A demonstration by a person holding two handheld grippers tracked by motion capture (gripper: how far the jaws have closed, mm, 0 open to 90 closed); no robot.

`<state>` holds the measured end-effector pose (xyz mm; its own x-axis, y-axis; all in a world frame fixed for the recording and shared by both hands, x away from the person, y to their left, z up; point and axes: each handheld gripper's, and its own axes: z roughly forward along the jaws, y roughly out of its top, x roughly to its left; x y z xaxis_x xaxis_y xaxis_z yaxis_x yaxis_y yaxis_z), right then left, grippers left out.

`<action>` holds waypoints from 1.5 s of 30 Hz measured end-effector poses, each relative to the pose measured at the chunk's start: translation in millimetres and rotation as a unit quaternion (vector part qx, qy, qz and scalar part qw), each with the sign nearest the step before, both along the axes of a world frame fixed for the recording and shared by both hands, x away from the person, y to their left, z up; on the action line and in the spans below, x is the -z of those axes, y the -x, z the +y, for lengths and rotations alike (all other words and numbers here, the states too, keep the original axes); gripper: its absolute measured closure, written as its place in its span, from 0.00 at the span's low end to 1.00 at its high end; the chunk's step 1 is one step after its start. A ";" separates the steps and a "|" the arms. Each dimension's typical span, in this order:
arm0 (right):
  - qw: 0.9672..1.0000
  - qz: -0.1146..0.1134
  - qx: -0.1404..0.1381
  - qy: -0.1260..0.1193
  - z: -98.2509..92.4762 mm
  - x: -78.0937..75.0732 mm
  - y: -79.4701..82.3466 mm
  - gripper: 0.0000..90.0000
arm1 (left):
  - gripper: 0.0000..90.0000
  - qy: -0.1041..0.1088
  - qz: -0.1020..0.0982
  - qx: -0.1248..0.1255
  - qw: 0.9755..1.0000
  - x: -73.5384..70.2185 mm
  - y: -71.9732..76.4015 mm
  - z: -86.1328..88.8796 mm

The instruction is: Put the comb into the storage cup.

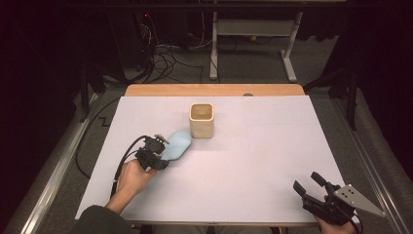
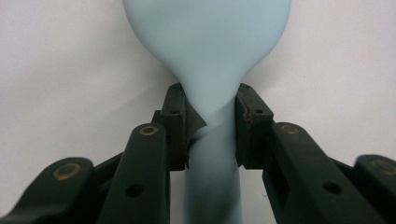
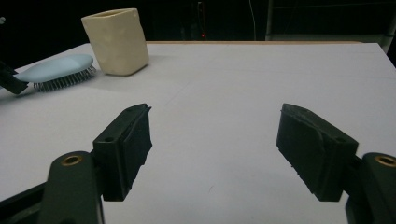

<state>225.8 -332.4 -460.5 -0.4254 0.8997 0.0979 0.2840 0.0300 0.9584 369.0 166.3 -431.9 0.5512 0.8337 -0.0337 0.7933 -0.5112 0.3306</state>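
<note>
At the lower right of the high view, the right gripper (image 1: 308, 184) is resting low over the desk (image 1: 272, 161) with its jaws standing wide apart and nothing between them; its own view is showing the two black pads spread over bare white surface. Further in, at the left centre of the high view, the left gripper (image 1: 163, 151) is clamping its jaws on the neck of a pale blue hairbrush (image 1: 176, 145), just where the handle is widening into the head (image 2: 208, 42). The brush is lying bristles-down on the desk, as the right gripper view is showing at its upper left (image 3: 56, 69), with its head pointing toward a cream-coloured square cup (image 1: 201, 119) standing upright just beyond it, close but seemingly not touching. The step in hand is probably the grasp before lifting. The next move is likely calling for raising the brush, tilting it upright and lowering it into the cup's mouth without knocking the rim. The cup is looking empty from above, though its bottom is too dim to be sure.
</note>
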 end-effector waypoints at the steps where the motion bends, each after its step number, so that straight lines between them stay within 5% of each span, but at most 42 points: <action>1: 1.000 0.000 0.000 0.000 0.0 0.0 0.0 0.30 | 0.78 -0.002 0.000 0.002 1.000 -0.7 0.2 0.4; 24: 1.000 0.000 0.000 0.000 0.0 0.0 0.0 0.30 | 0.78 0.030 -0.021 0.021 0.999 -13.6 14.8 4.9; 45: 1.000 0.000 -0.001 0.002 0.1 0.1 -0.3 0.30 | 0.77 0.068 -0.044 0.039 0.996 -24.9 30.5 5.3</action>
<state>226.1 -332.3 -460.5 -0.4267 0.8994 0.0945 0.2840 0.0340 0.9582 338.5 171.6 -407.0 0.6197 0.7793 -0.0929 0.7181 -0.5153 0.4677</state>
